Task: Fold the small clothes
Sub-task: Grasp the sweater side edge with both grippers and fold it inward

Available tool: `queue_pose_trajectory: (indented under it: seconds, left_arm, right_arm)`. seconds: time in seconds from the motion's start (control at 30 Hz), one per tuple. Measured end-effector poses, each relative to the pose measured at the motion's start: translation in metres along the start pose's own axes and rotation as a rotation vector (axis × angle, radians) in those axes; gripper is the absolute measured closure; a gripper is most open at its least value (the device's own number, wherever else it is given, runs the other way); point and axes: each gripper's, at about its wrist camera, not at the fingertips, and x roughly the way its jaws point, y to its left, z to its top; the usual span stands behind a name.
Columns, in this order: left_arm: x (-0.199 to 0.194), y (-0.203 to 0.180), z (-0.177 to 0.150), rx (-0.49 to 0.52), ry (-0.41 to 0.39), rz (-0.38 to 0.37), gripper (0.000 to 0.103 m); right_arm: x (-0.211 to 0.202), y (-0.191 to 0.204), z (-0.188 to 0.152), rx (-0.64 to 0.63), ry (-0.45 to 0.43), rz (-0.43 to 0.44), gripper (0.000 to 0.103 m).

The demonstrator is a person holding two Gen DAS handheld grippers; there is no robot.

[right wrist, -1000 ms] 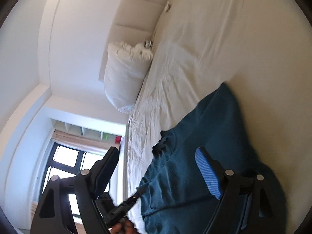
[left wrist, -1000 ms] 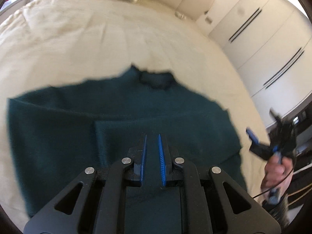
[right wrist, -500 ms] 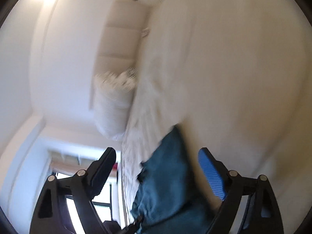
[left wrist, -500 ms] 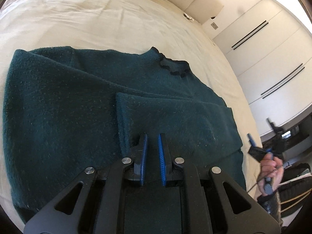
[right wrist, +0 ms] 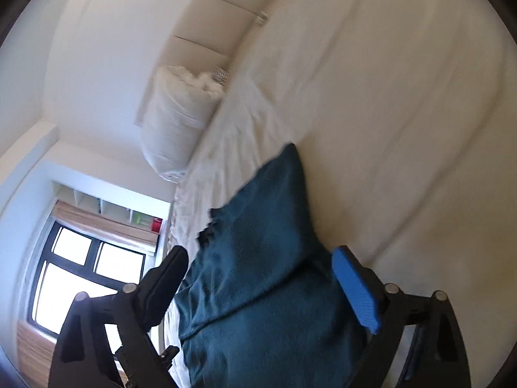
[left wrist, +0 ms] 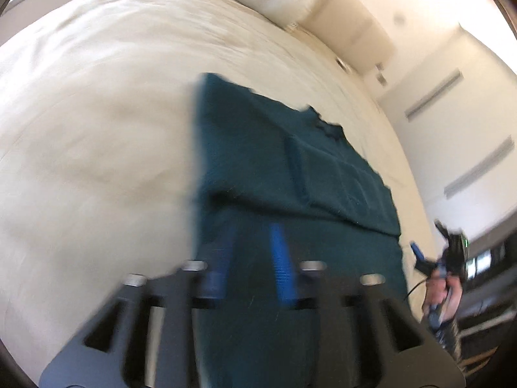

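Observation:
A dark teal knit sweater (left wrist: 290, 174) lies on a cream bedsheet (left wrist: 97, 135), with one sleeve folded across its body and the collar toward the far side. My left gripper (left wrist: 252, 229) hovers over the sweater's near part with its blue pads a little apart and nothing between them; the view is blurred by motion. My right gripper (right wrist: 258, 265) is wide open above the sweater (right wrist: 258, 291), holding nothing. It also shows in the left wrist view (left wrist: 436, 265), off the sweater's right edge.
A white pillow (right wrist: 174, 123) and padded headboard (right wrist: 213, 26) are at the far end of the bed. White wardrobe doors (left wrist: 452, 113) stand beyond the bed's right side. A window (right wrist: 84, 274) with shelves above is on the left.
My left gripper's pads have spread apart and it has swung, so the sweater now runs away to the right. The right gripper has tilted back toward the sweater, still open.

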Motion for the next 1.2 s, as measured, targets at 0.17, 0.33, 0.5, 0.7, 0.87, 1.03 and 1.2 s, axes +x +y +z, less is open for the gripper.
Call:
queue_pose_trajectory:
  seconds: [0.17,0.33,0.5,0.7,0.87,1.03,1.2]
  left_arm:
    - [-0.031,0.000,-0.055,-0.026,0.012,-0.048,0.017]
    - [-0.039,-0.002,-0.110,-0.008,0.120,-0.055,0.017]
    - [-0.055,0.008,-0.141,-0.055,0.153,-0.075,0.017]
    - [-0.062,0.010,-0.172,-0.067,0.206,-0.083,0.027]
    - [-0.066,0.013,-0.180,-0.051,0.273,-0.078,0.063]
    - [-0.059,0.009,-0.185,-0.036,0.291,-0.076,0.071]
    - [-0.050,0.010,-0.183,-0.032,0.311,-0.079,0.073]
  right_arm:
    - [-0.050,0.017,-0.037,-0.150,0.074,-0.051,0.009]
    - [-0.080,0.028,-0.080,-0.251,0.139,-0.096,0.009]
    - [-0.106,0.024,-0.110,-0.314,0.200,-0.132,0.010]
    - [-0.126,0.002,-0.130,-0.266,0.250,-0.145,0.013]
    - [-0.130,-0.007,-0.142,-0.244,0.284,-0.169,0.018]
    - [-0.140,-0.012,-0.146,-0.247,0.304,-0.208,0.021]
    - [-0.151,-0.023,-0.142,-0.243,0.327,-0.270,0.025]
